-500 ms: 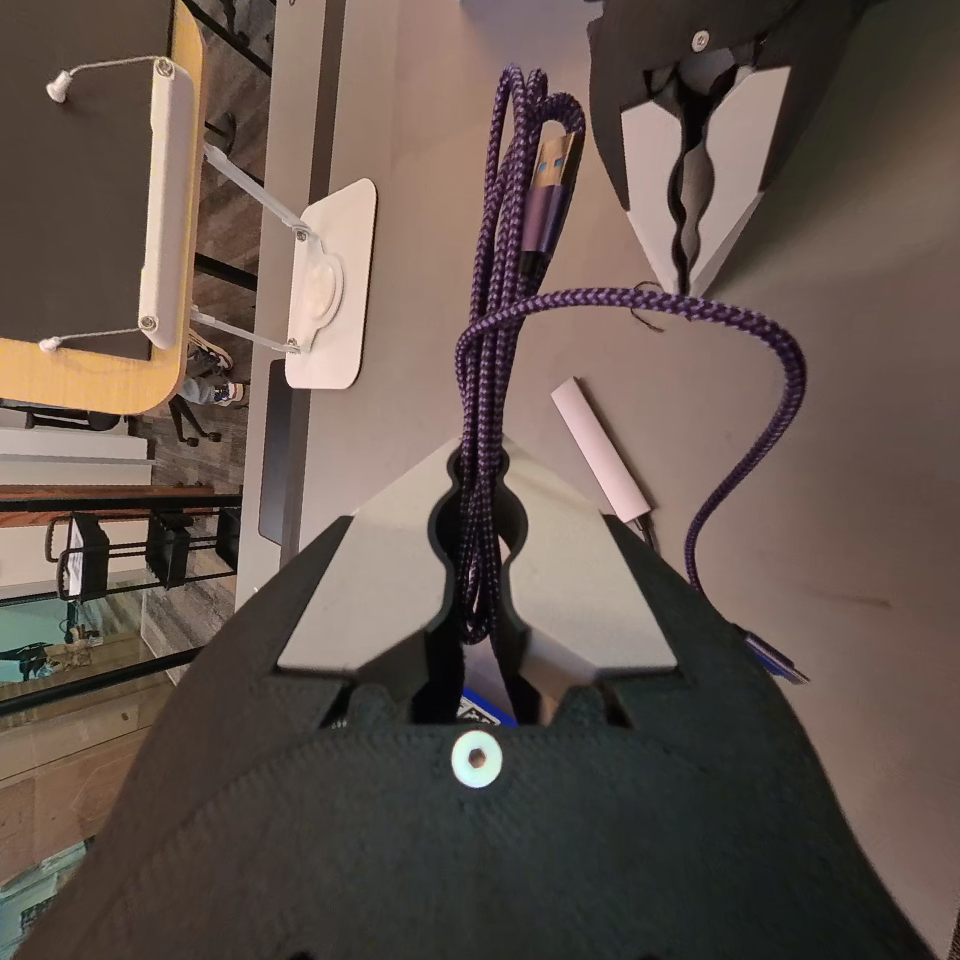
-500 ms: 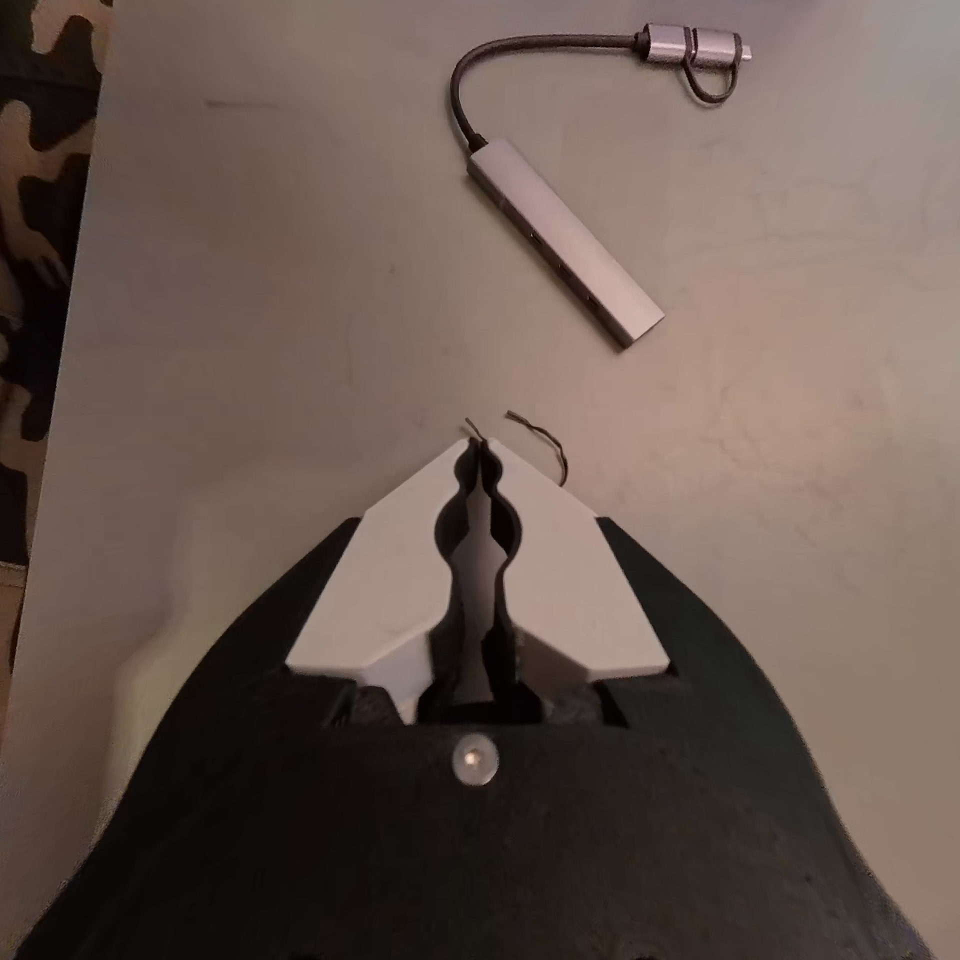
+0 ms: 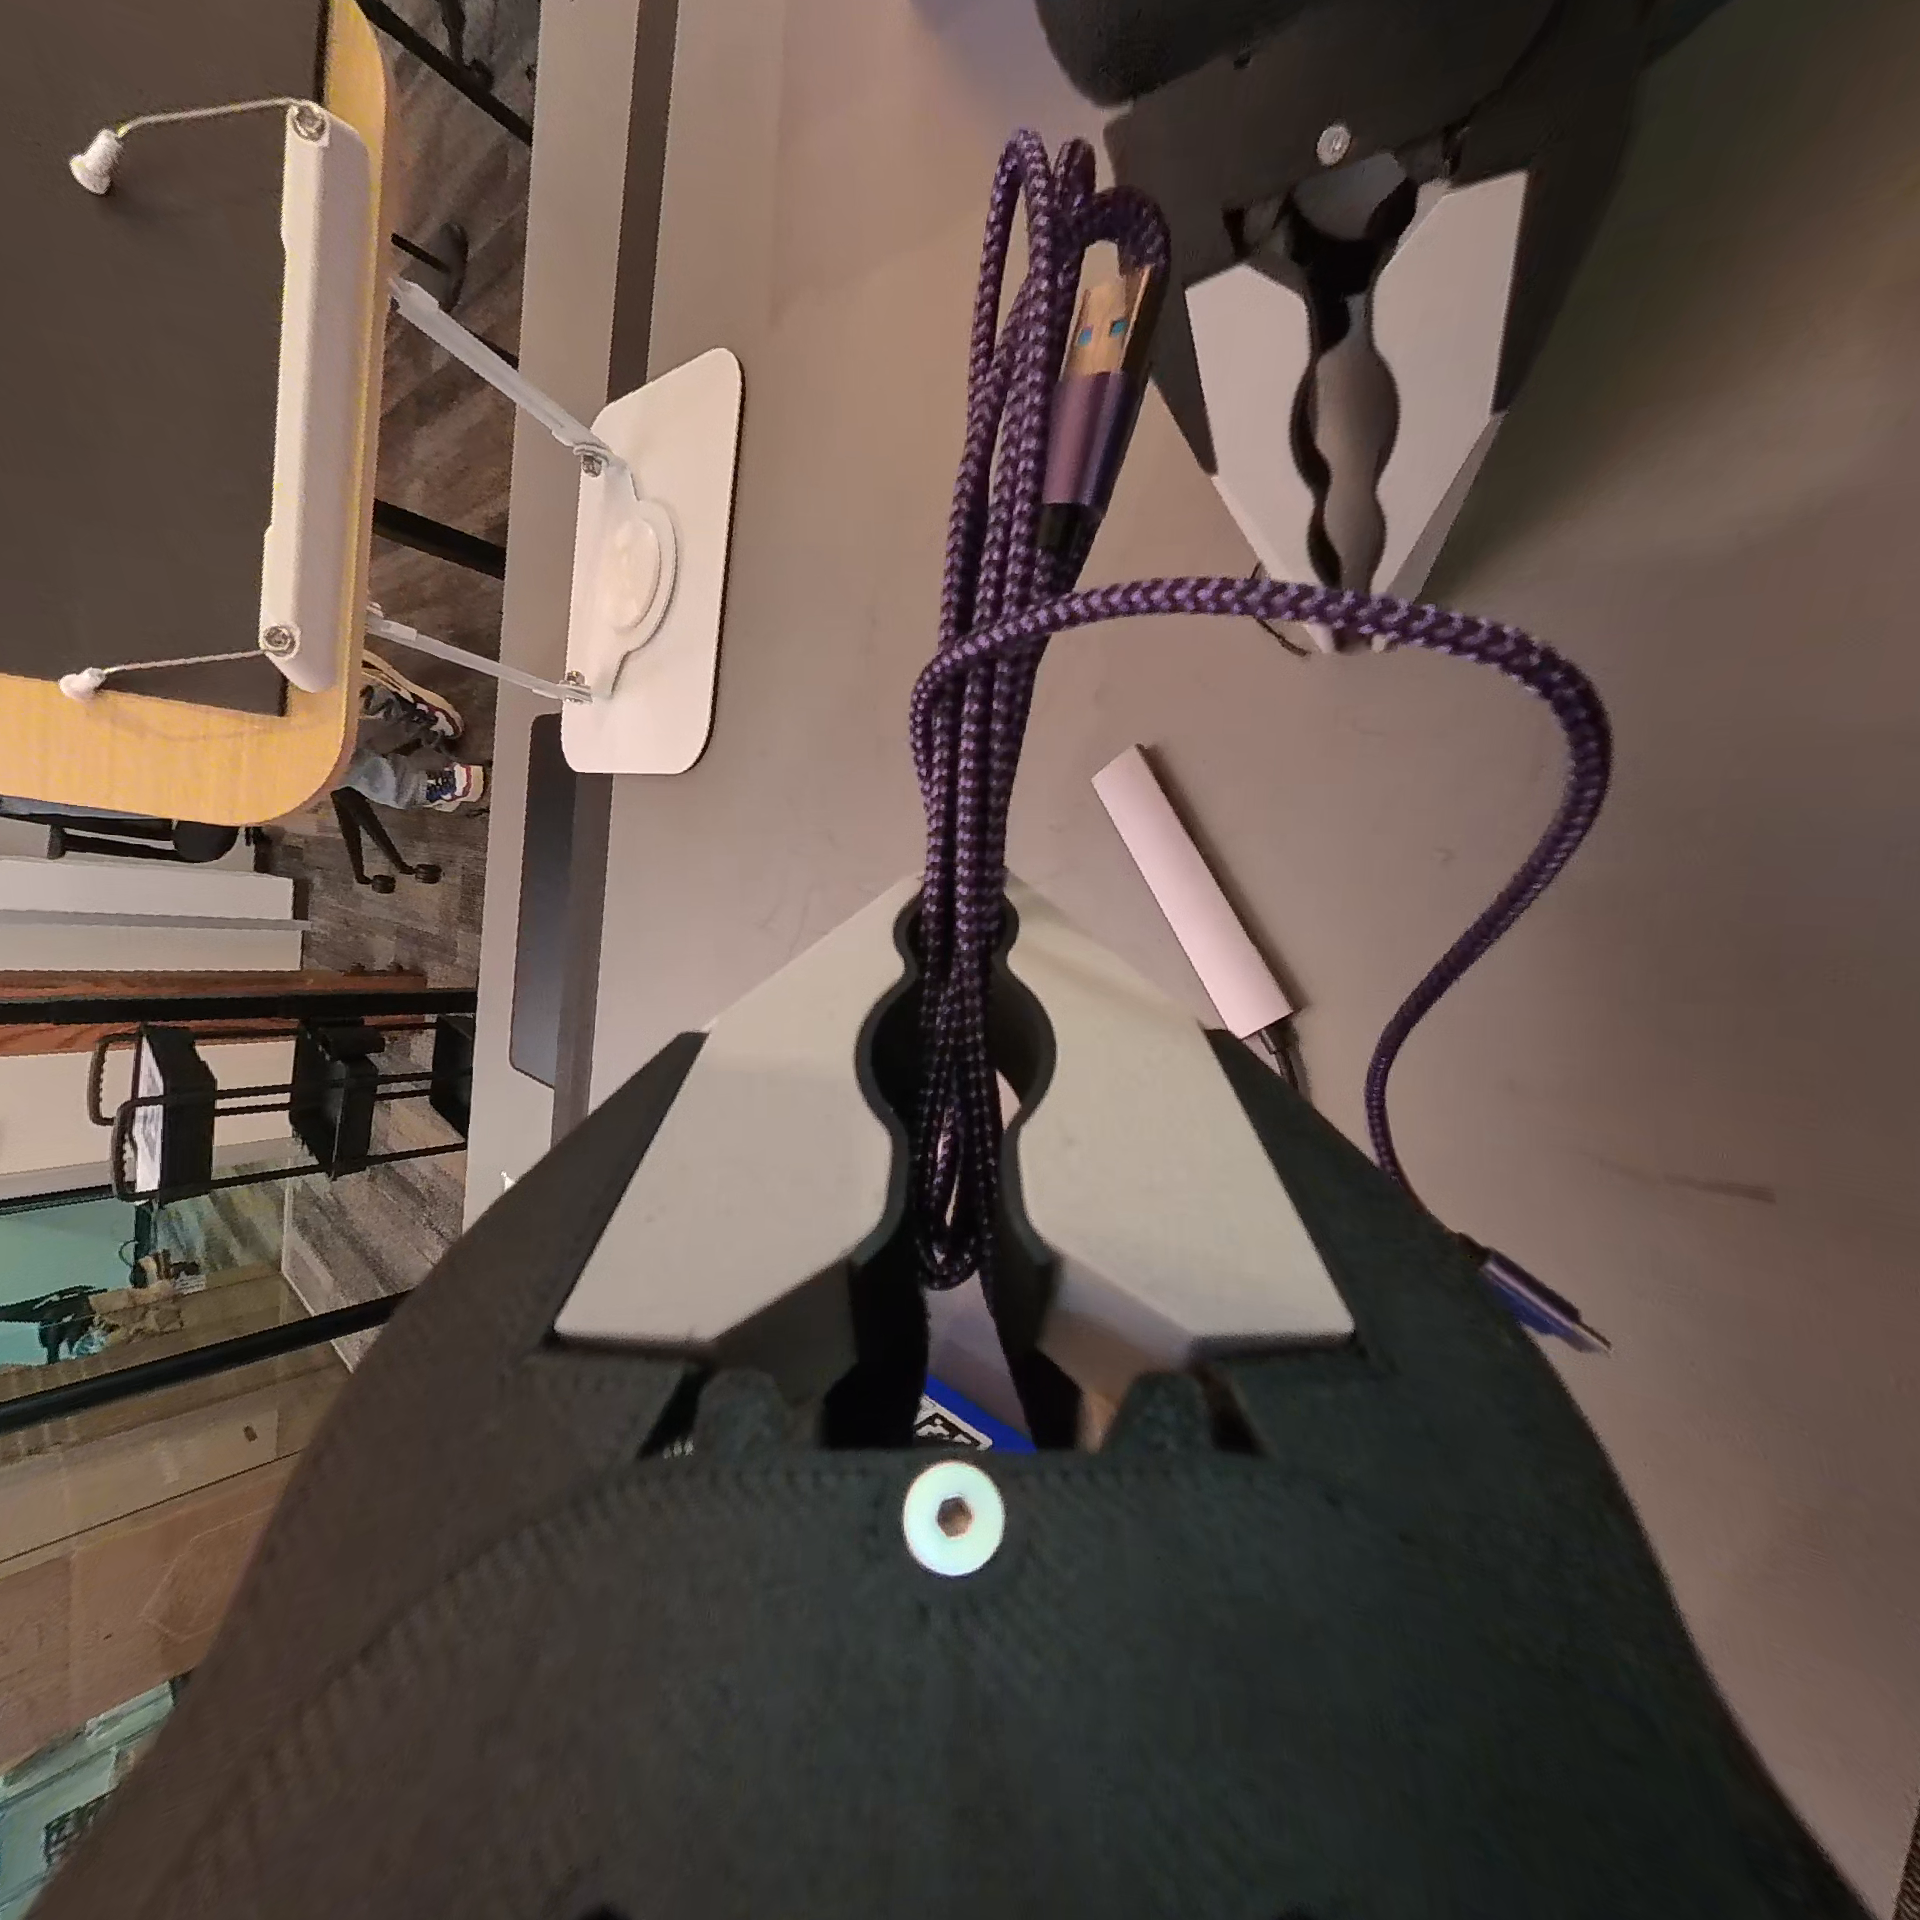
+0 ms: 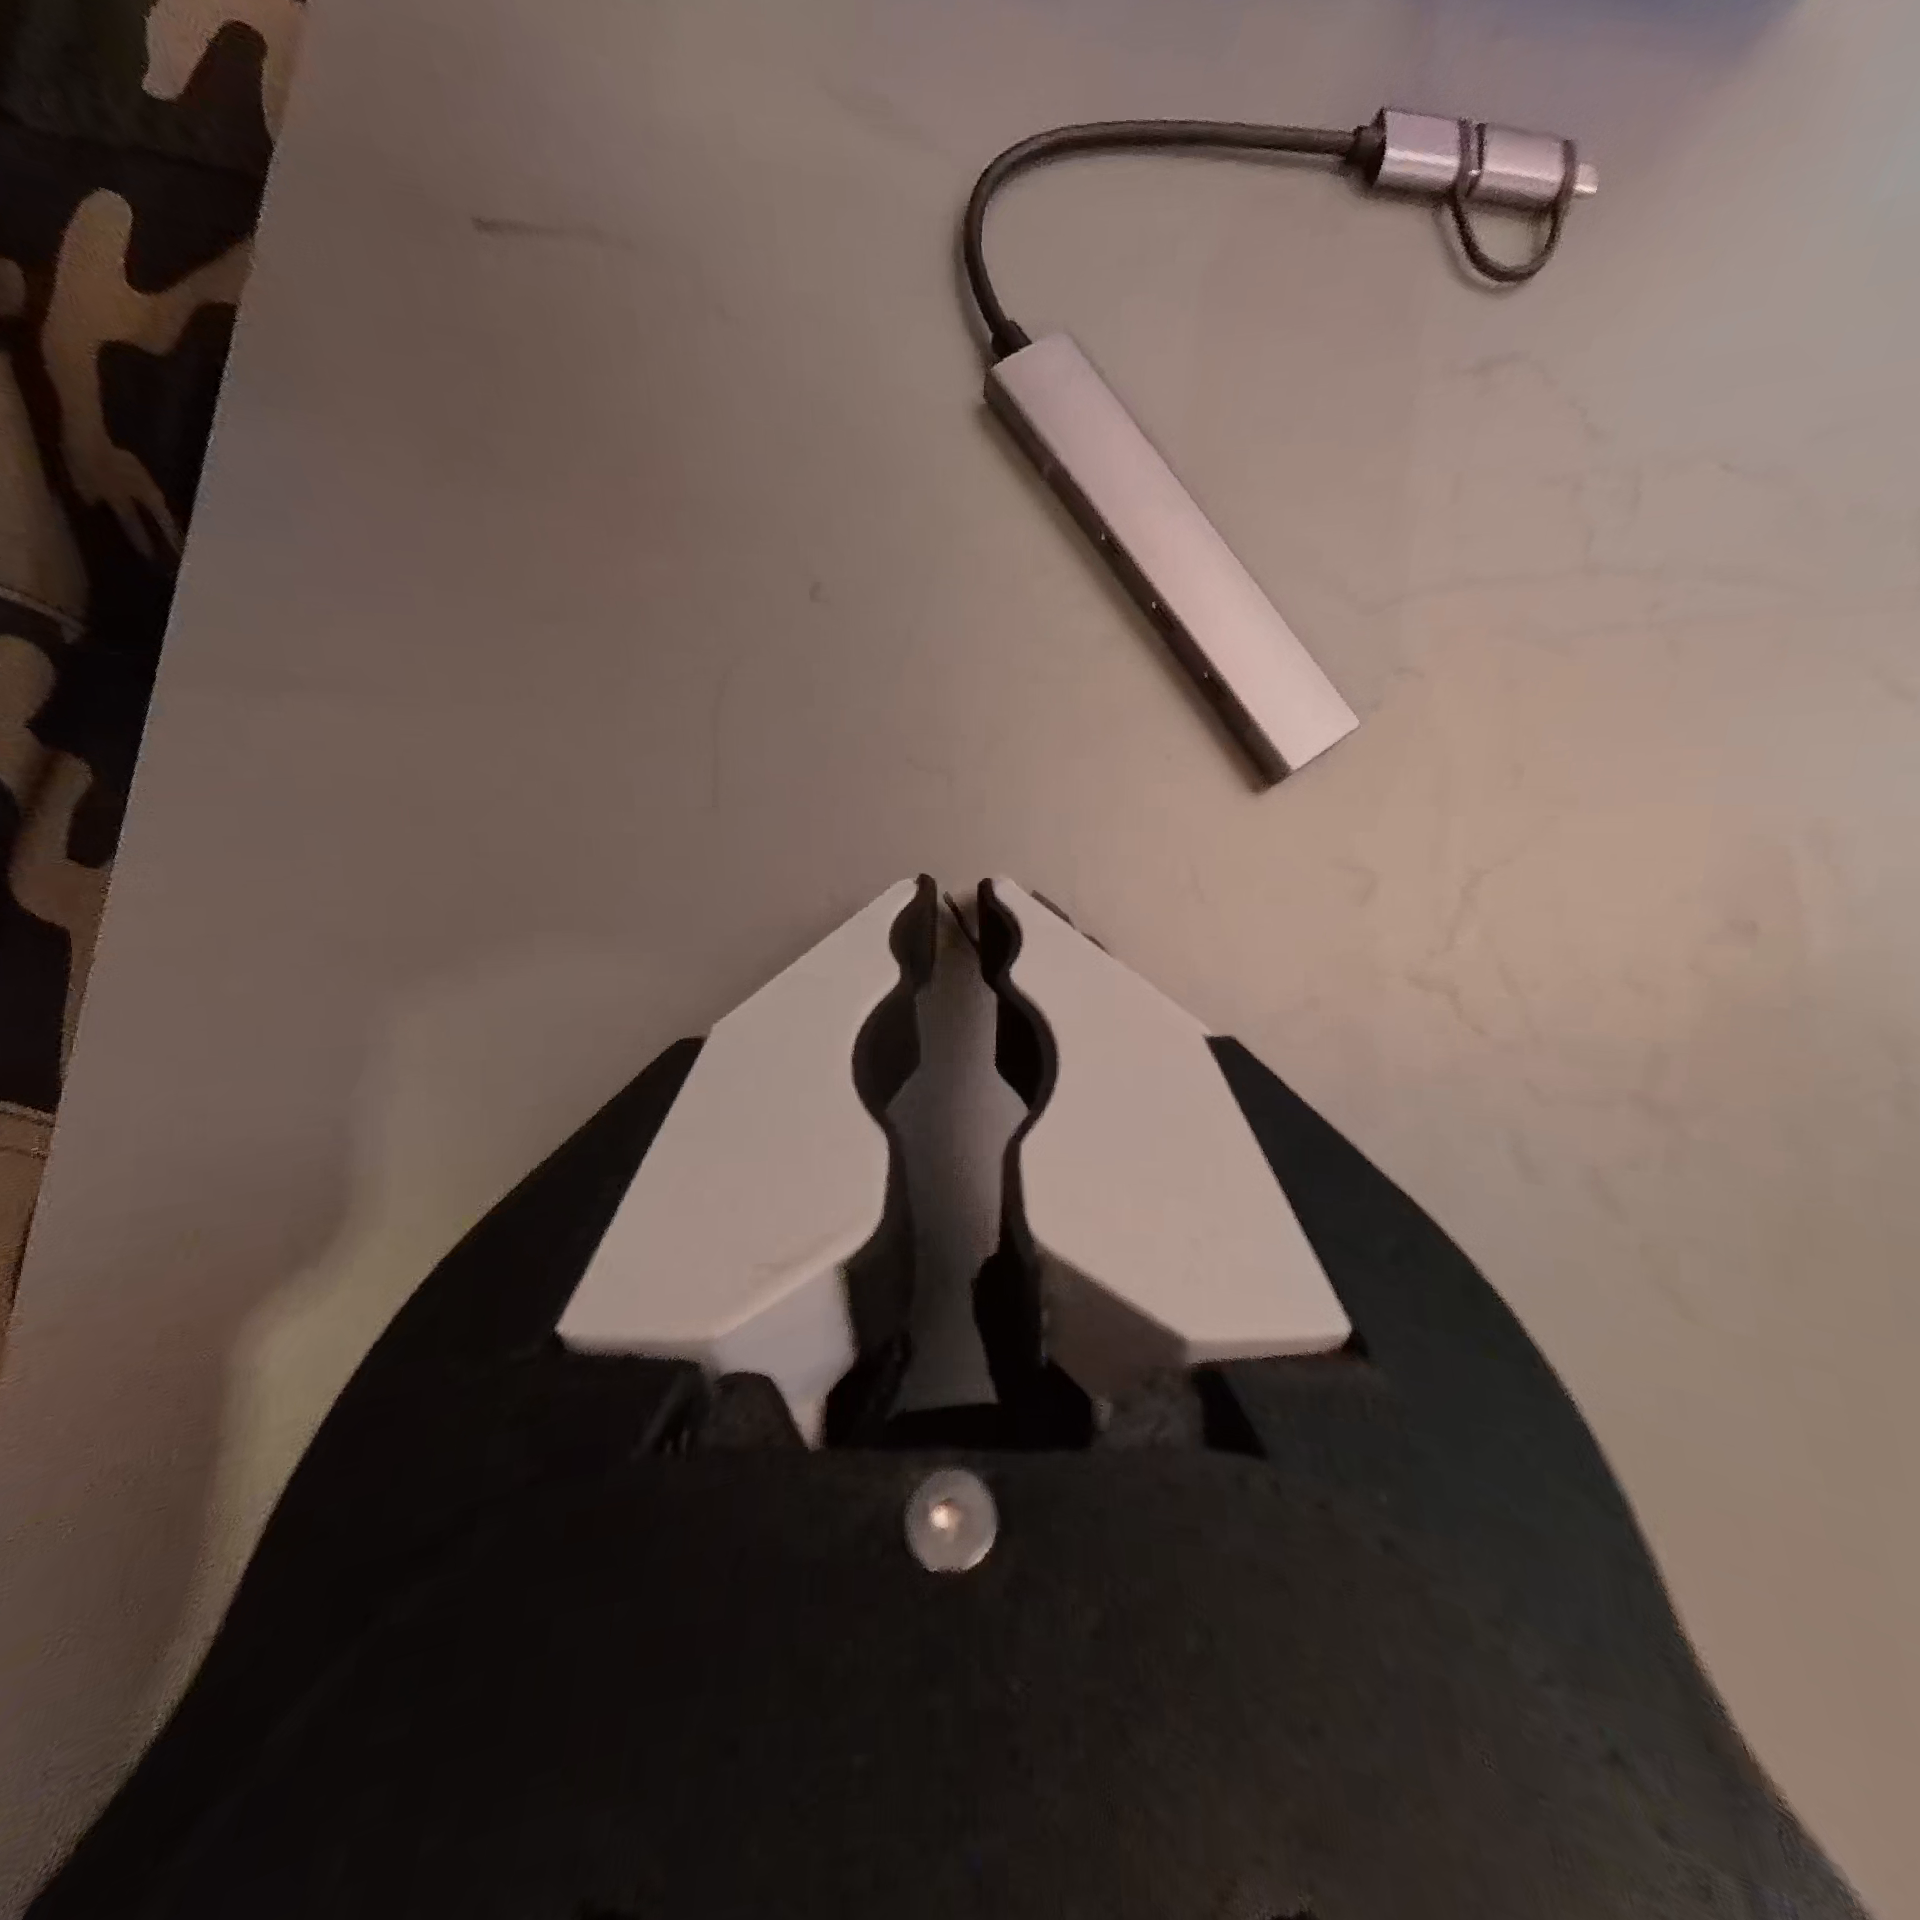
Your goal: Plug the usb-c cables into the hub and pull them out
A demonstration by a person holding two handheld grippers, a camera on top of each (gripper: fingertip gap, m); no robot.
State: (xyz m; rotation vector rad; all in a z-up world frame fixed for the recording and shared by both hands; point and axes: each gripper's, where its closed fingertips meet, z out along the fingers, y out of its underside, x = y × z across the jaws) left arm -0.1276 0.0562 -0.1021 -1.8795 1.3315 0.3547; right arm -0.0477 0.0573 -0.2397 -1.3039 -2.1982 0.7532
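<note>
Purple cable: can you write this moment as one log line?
left gripper: shut on purple cable | right gripper: slightly open, empty | hub: on table, nothing plugged

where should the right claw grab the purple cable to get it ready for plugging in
Probably on the purple plug housing just behind the metal connector tip, closing across its flat sides. It juts out beside the bundle the left claw holds, and the right claw sits next to it, slightly open.

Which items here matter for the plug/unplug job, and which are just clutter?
Job:
- purple braided cable, bundle clamped in left gripper
- silver hub on the table, nothing plugged in
- right gripper, jaws slightly apart, empty

Lying about:
- white tablet stand
- loose thread under the right gripper's tips
</note>
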